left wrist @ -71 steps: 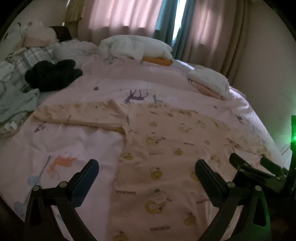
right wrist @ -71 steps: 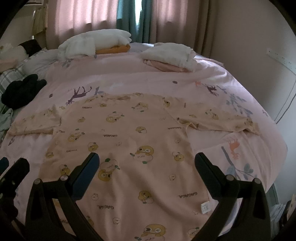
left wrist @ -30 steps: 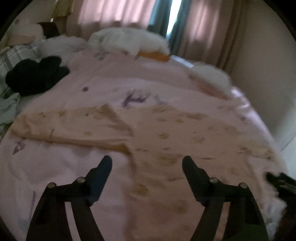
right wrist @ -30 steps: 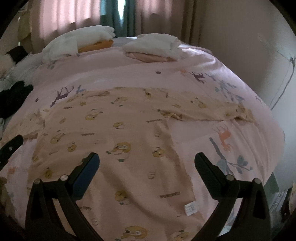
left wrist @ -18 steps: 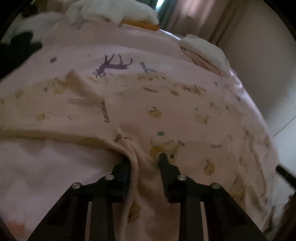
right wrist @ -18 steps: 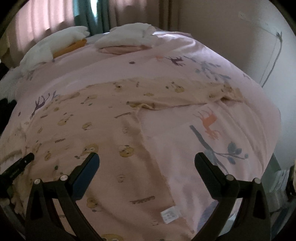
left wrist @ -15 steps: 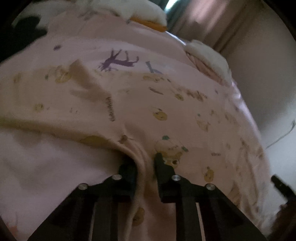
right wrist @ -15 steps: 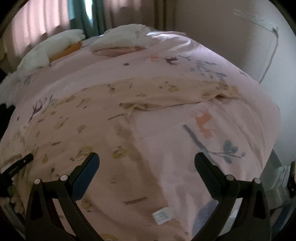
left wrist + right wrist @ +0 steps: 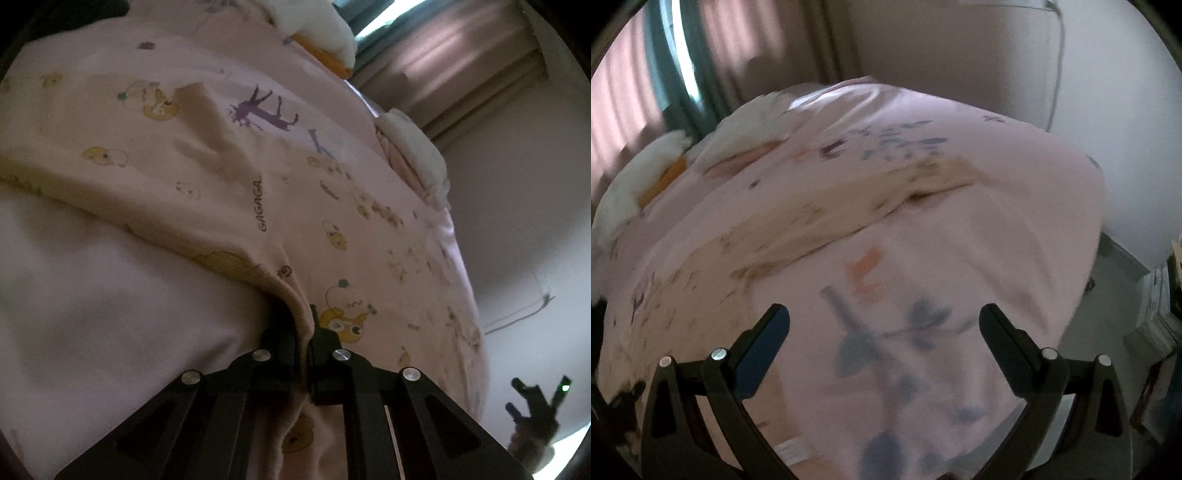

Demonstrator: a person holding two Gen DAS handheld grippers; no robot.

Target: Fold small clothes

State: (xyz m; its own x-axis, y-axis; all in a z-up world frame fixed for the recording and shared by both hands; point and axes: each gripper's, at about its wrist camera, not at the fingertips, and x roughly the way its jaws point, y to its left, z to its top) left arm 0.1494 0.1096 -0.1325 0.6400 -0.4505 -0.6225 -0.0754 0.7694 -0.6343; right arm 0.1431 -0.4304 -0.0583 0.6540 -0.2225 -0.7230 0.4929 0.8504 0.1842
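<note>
A cream child's top (image 9: 229, 192) printed with yellow bears and "GAGAGA" lies spread on the pink bed cover (image 9: 92, 314). My left gripper (image 9: 301, 325) is shut on the top's left side seam just below the armpit, with a fold of cloth pinched between the jaws. The left sleeve (image 9: 74, 140) stretches to the left. In the right wrist view, which is blurred, my right gripper (image 9: 882, 328) is open and empty over bare bed cover (image 9: 1015, 221). The top's right sleeve (image 9: 886, 195) lies beyond it, up and left.
Folded white and orange bedding (image 9: 325, 40) and a white and pink folded pile (image 9: 413, 147) lie at the head of the bed. Curtains (image 9: 635, 92) hang behind. The bed's right edge drops to the floor (image 9: 1108, 302) beside a wall.
My left gripper dropped to the top's left side seam and shut on it. My right gripper swung right, off the top's body, and stays open.
</note>
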